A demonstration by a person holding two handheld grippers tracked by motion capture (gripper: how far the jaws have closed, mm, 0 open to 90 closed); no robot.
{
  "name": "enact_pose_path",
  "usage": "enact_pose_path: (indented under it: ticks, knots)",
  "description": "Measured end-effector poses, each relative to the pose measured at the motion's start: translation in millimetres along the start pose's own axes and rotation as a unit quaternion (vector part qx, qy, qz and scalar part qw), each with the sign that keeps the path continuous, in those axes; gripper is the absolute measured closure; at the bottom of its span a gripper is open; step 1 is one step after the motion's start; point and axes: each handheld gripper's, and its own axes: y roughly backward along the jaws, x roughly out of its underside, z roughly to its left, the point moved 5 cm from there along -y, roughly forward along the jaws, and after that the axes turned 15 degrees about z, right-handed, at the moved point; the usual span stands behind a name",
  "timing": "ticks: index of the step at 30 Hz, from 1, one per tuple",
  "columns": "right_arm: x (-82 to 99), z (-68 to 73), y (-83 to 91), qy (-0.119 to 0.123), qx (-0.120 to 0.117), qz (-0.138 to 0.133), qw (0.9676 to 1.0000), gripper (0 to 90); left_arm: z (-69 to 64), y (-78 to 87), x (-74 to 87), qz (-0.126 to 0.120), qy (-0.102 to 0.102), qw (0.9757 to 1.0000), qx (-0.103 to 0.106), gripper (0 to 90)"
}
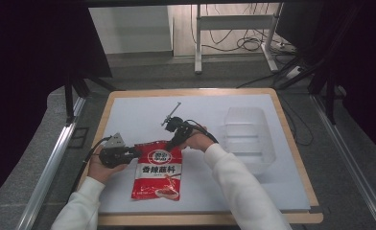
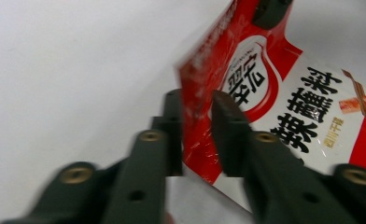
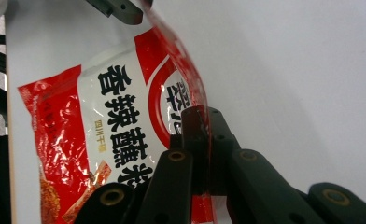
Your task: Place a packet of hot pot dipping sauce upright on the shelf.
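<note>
Step in hand: gripping the red packet by its top edge. Right gripper fingers pinch the 1 o'clock corner; left gripper fingers straddle the 11 o'clock corner, narrowly apart. Next, the left likely needs to clamp.

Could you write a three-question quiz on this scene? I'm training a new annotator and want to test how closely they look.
1. True or false: the right gripper has its jaws pinched shut on the top edge of the red packet.
2. What stands on the white mat to the right of the packet?
A. a metal pot
B. a clear plastic container
C. a cardboard box
3. In the left gripper view, do the jaws of the left gripper press on the packet's edge?

Key
1. True.
2. B.
3. No; the edge lies between them with a gap showing.
</note>
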Motion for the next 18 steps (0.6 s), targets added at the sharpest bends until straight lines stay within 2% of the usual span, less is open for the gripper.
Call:
enact_pose_path:
  ticks: [1,4,11,15,16,18]
  knots:
    - [-0.1,0.3,1.0,0.0,0.001,-0.001,1.0,88.4,2.0,2.7,1.8,-0.005,0.011,0.9999,0.001,63.9]
    - [0.5,1.9,5.7,-0.006,-0.003,-0.005,1.0,88.6,6.1,9.3,6.8,-0.009,0.025,0.9996,-0.001,54.3]
    - [4.2,4.2,15.2,-0.018,-0.012,-0.011,0.9997,88.7,10.4,17.9,12.1,-0.023,0.052,0.9984,-0.002,47.2]
    - [4.9,6.4,21.2,-0.021,-0.018,-0.017,0.9995,88.9,10.7,18.0,12.9,-0.016,0.047,0.9987,-0.004,46.2]
    - [5.3,8.6,27.5,-0.021,-0.027,-0.025,0.9991,88.9,10.0,17.3,13.1,-0.014,0.047,0.9988,-0.003,46.0]
    - [5.9,10.0,32.7,-0.02,-0.027,-0.028,0.999,89.0,10.0,17.1,13.5,-0.012,0.046,0.9989,-0.004,45.8]
